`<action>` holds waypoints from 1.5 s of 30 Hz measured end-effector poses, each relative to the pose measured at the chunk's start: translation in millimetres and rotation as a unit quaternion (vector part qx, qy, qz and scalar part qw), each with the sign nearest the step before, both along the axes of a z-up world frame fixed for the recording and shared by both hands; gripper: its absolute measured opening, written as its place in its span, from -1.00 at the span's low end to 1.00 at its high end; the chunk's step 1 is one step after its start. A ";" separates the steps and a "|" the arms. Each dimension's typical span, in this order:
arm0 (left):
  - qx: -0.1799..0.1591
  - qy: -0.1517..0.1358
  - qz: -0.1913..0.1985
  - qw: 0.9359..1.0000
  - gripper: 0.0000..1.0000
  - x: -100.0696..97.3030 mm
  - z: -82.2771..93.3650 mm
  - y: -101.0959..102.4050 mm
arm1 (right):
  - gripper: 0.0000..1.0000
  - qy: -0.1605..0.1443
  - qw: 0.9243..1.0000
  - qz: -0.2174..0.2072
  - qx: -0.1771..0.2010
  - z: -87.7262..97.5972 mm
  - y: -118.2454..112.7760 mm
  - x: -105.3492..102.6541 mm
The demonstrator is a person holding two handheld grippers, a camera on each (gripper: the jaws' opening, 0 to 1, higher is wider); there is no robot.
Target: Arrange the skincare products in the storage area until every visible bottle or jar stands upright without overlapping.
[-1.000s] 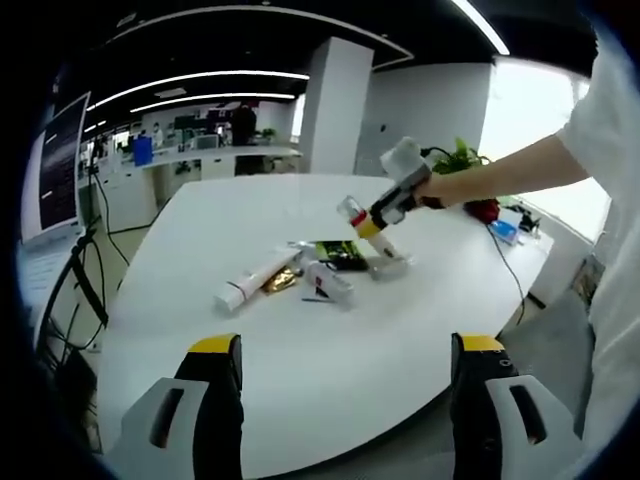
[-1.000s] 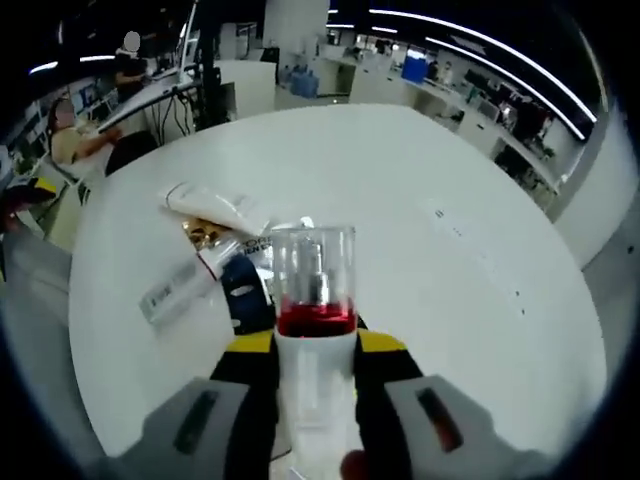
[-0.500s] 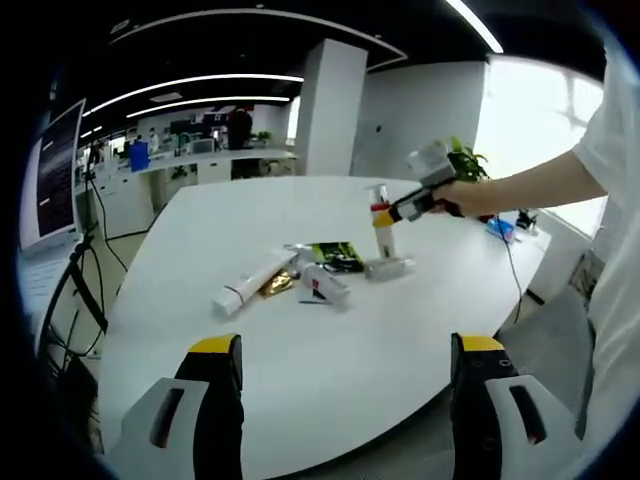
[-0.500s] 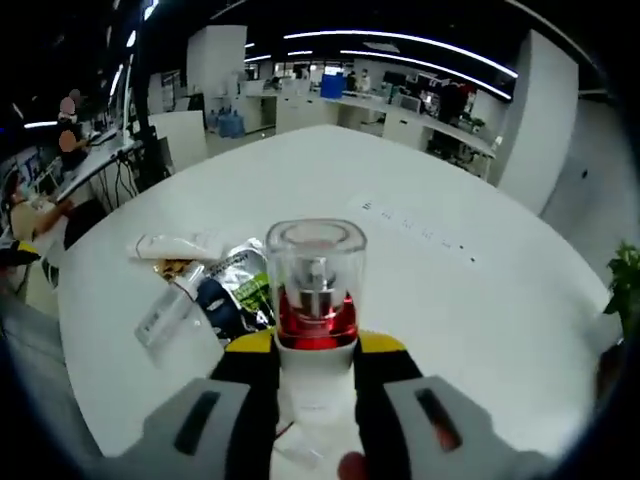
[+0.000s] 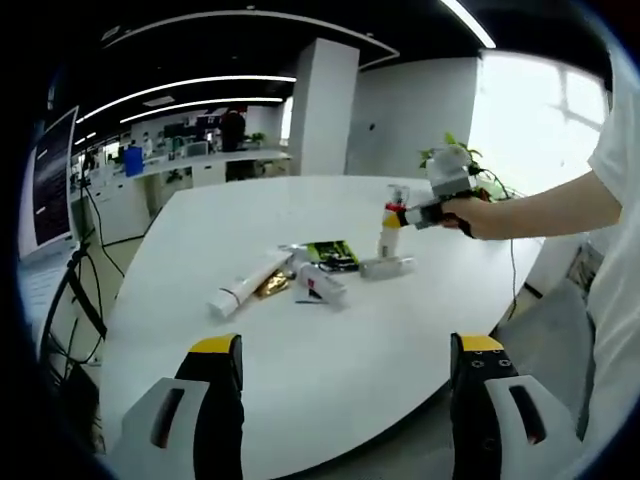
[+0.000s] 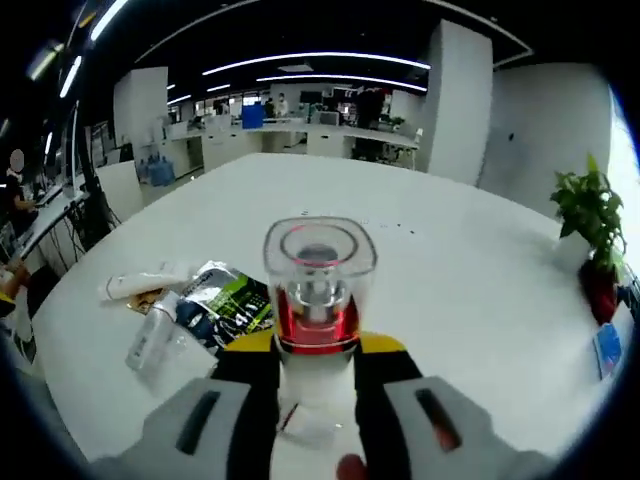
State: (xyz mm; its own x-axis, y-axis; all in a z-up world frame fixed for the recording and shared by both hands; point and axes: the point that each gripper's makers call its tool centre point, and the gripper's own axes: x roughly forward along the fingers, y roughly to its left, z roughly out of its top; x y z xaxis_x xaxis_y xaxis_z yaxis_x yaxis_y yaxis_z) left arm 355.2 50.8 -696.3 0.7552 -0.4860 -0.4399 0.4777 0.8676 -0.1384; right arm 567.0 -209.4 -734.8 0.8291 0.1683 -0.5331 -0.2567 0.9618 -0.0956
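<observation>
My left gripper (image 5: 340, 400) hangs open and empty, well short of the pile of tubes (image 5: 300, 280). Right of that pile, my right gripper (image 6: 315, 375) clamps the pump bottle (image 6: 318, 290), apparently upright, over the table (image 5: 330, 370).

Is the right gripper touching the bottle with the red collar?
Touching. In the right gripper view, the right gripper has both jaws pressed against the sides of the bottle, with no gap.
</observation>
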 end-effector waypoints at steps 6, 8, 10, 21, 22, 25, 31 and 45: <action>0.002 -0.001 -0.003 1.000 0.67 -1.2 1.2 -2.7 | -0.44 -0.010 0.999 -0.040 -0.002 -1.3 -8.5 1.1; 0.002 -0.001 -0.003 1.000 0.66 -1.5 1.8 -3.3 | -0.44 -0.013 0.999 -0.049 -0.001 -1.5 -10.6 -0.8; 0.003 -0.001 -0.003 1.000 0.66 -1.8 2.2 -3.9 | -0.44 -0.015 0.998 -0.060 0.000 -1.2 -12.2 -3.7; 0.005 -0.002 -0.007 1.000 0.66 -2.7 3.0 -5.5 | -0.44 -0.021 0.994 -0.107 0.005 -0.8 -22.6 -18.4; 0.005 -0.003 -0.007 1.000 0.66 -2.5 3.0 -5.4 | -0.44 -0.022 0.994 -0.107 0.004 -0.8 -22.4 -18.6; 0.006 -0.003 -0.008 1.000 0.66 -2.6 3.2 -5.8 | -0.44 -0.020 0.994 -0.110 0.002 -1.0 -22.0 -19.5; 0.007 -0.004 -0.010 1.000 0.66 -2.7 3.3 -6.1 | -0.44 -0.015 0.993 -0.120 0.003 -1.3 -20.8 -23.5; 0.007 -0.003 -0.015 1.000 0.66 -3.0 2.7 -6.4 | -0.44 -0.014 0.991 -0.129 0.005 -1.2 -21.7 -27.8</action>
State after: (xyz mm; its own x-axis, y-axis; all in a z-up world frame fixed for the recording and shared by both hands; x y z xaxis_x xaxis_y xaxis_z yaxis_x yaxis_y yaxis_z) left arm 352.1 44.4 -693.5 0.7431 -0.5020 -0.4424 0.5043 0.8548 -0.1229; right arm 539.2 -231.2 -736.0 0.8602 -0.0462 -0.5078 0.0012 0.9961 -0.0887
